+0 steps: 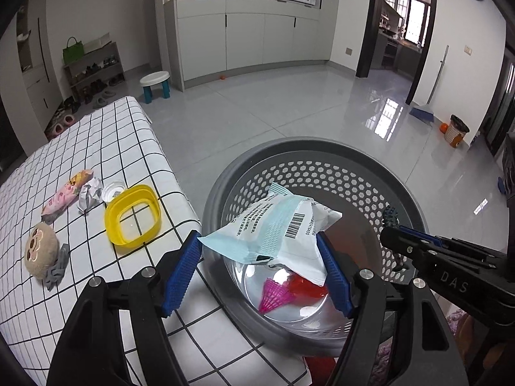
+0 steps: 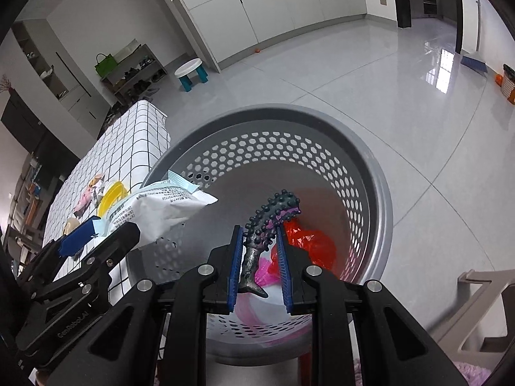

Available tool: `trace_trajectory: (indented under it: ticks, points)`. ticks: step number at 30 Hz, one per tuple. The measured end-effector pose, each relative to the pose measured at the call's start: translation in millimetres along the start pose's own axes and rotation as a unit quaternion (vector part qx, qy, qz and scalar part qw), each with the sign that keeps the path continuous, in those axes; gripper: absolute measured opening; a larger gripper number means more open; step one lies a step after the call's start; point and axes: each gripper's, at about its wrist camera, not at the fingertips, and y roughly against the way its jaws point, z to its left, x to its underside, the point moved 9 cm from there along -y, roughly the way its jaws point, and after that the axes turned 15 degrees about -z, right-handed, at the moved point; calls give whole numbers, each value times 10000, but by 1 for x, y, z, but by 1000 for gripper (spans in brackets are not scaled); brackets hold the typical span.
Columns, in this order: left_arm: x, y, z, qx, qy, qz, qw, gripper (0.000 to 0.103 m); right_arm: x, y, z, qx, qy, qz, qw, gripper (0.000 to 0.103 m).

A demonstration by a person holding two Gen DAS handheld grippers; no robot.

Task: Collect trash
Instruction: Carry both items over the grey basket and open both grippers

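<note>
Perforated grey bin (image 1: 379, 160) already holding red and pink scraps; left gripper (image 1: 257, 270) clamps a white-blue wrapper (image 1: 276, 225) over it, right gripper (image 2: 259, 267) clamps a knobbly toy tentacle (image 2: 267, 225); pink wrapper (image 1: 66, 193), crumpled paper (image 1: 88, 194) remain on the checked table (image 1: 128, 135).

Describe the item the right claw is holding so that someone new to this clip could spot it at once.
Start at the grey perforated basket beside the checked tablecloth. Above its opening, the right claw is shut on a dark knobbly toy tentacle. Its studded grey skin with purple patches sets it apart from the white snack packet beside it.
</note>
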Motion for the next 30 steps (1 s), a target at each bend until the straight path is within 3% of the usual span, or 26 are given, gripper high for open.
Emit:
trace_trajectory:
  ticks: [5, 9, 30]
  points:
    - [0, 3, 3, -51, 34, 6, 10000, 77, -5, 6, 0, -21, -55, -149, 9999, 45]
    - [-2, 8, 5, -96, 61, -37, 9999, 81, -4, 9, -2, -37, -74, -149, 9999, 46]
    - [4, 25, 13, -277, 157, -18, 9995, 81, -4, 11, 4, -77, -9, -190, 9998, 49]
